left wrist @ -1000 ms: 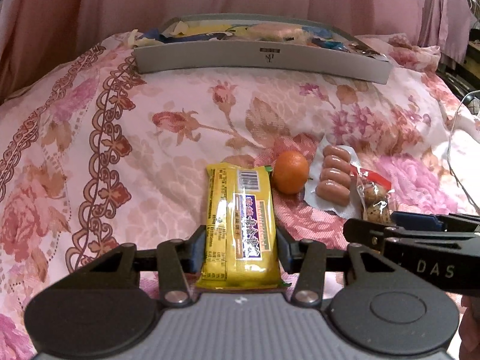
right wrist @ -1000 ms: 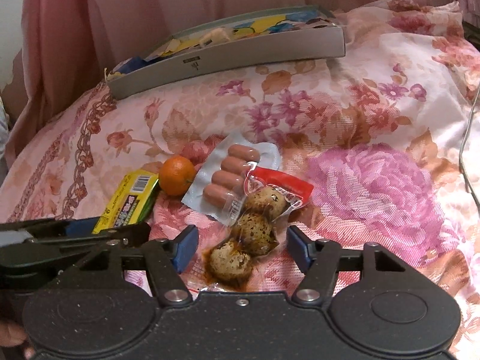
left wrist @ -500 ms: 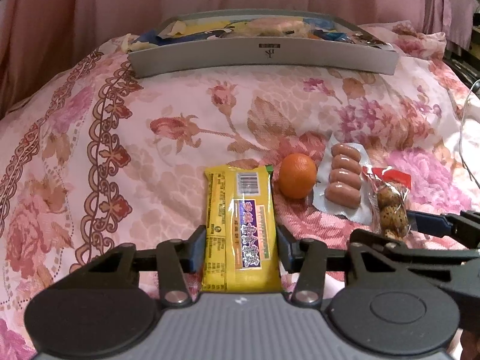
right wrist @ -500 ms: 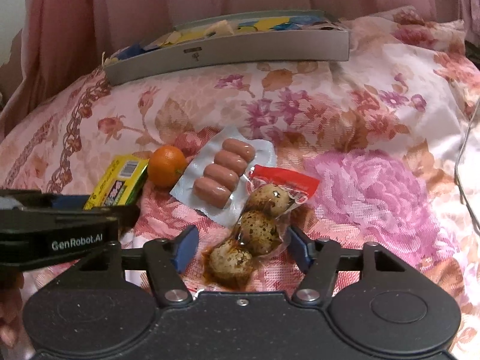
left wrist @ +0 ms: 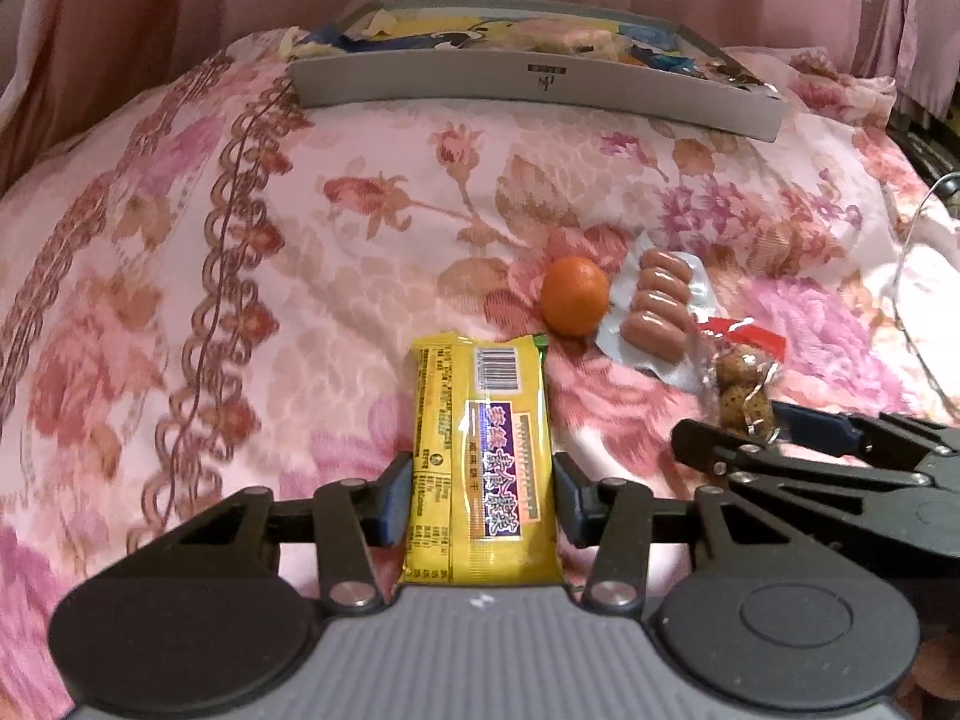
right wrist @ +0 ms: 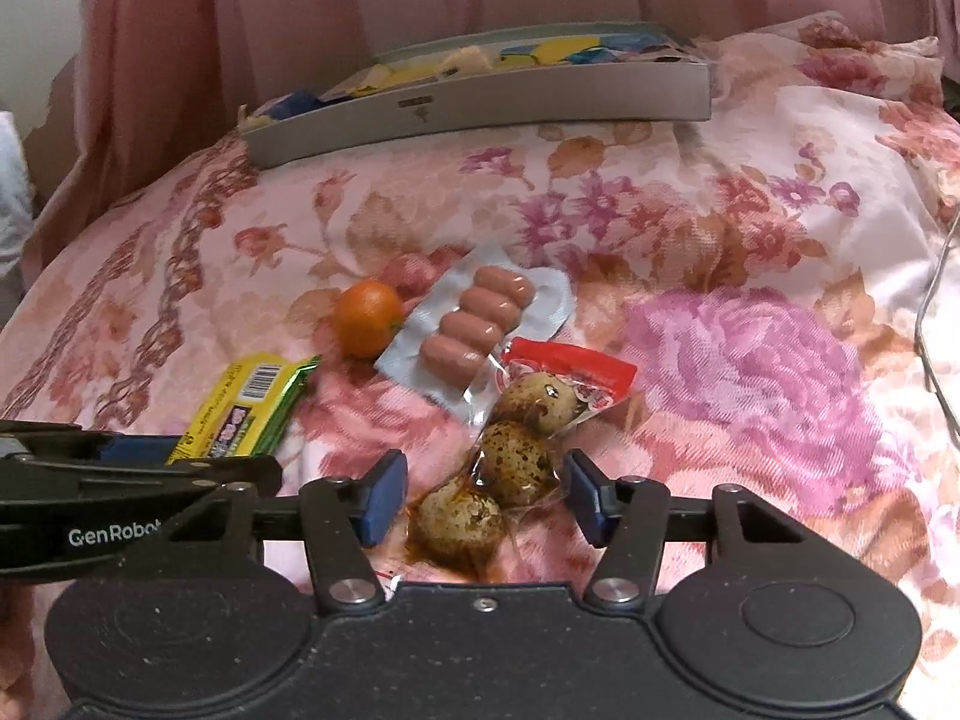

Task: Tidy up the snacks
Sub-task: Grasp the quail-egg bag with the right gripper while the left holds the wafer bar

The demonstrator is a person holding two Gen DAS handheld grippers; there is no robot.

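Note:
A yellow snack bar (left wrist: 480,450) lies lengthwise between the pads of my left gripper (left wrist: 483,504), which is shut on it just above the floral bedspread. The right wrist view shows this bar (right wrist: 252,408) at the left. My right gripper (right wrist: 483,495) is shut on a clear pack of speckled quail eggs (right wrist: 516,456) with a red top, pads against its plastic edges. A small orange (right wrist: 367,327) and a sealed pack of sausages (right wrist: 474,324) lie just beyond. The grey tray (left wrist: 540,81) holding several wrapped snacks sits at the far end.
The flowered bedspread (left wrist: 252,276) bulges softly and slopes away on both sides. Pink curtains hang behind the tray (right wrist: 480,105). A thin white cable (right wrist: 936,300) runs along the right edge.
The right gripper's fingers have narrowed onto the egg pack. The left gripper has drawn back with the yellow bar, so the orange and sausages now sit farther ahead of it.

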